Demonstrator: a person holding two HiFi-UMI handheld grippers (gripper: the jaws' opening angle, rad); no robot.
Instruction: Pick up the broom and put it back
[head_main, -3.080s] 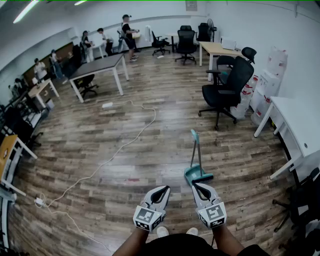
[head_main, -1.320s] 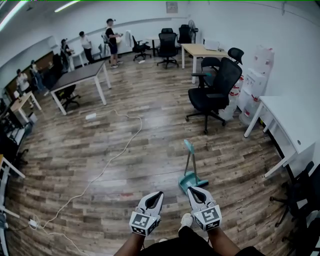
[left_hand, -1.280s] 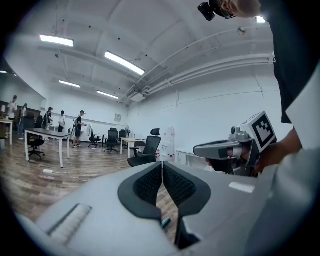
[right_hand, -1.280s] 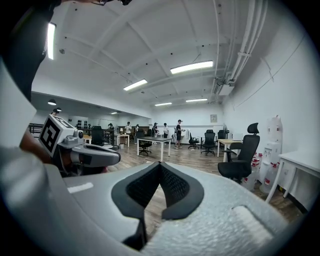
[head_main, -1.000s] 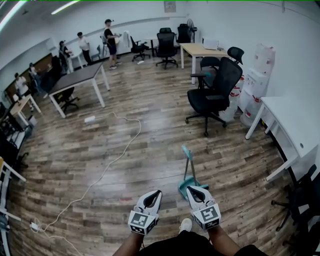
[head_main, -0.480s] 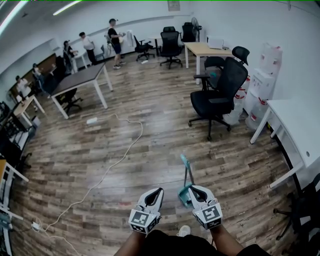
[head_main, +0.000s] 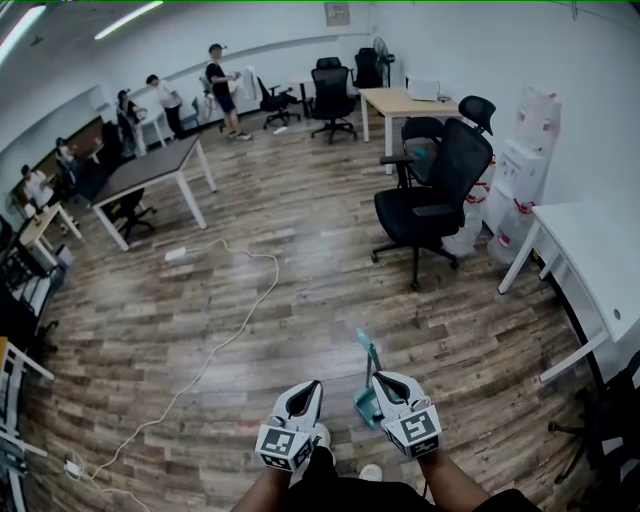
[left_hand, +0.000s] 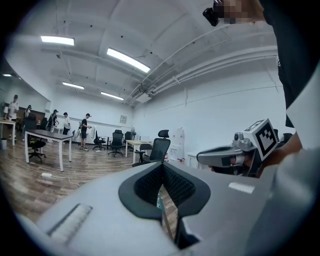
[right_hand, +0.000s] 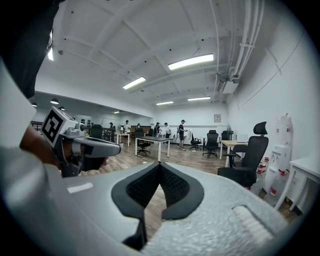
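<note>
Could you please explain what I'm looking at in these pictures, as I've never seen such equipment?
A person holds a two-jaw gripper in each hand; there is no robot arm. The wide picture is from a camera on the person's head, looking down at the left gripper and right gripper. The other two come from a camera on each gripper, looking along its jaws. Both are shut and hold nothing. On the wood floor just ahead stands a teal broom; farther off are a white cable and a black chair.

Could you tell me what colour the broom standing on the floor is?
The broom is teal; head view.
</note>
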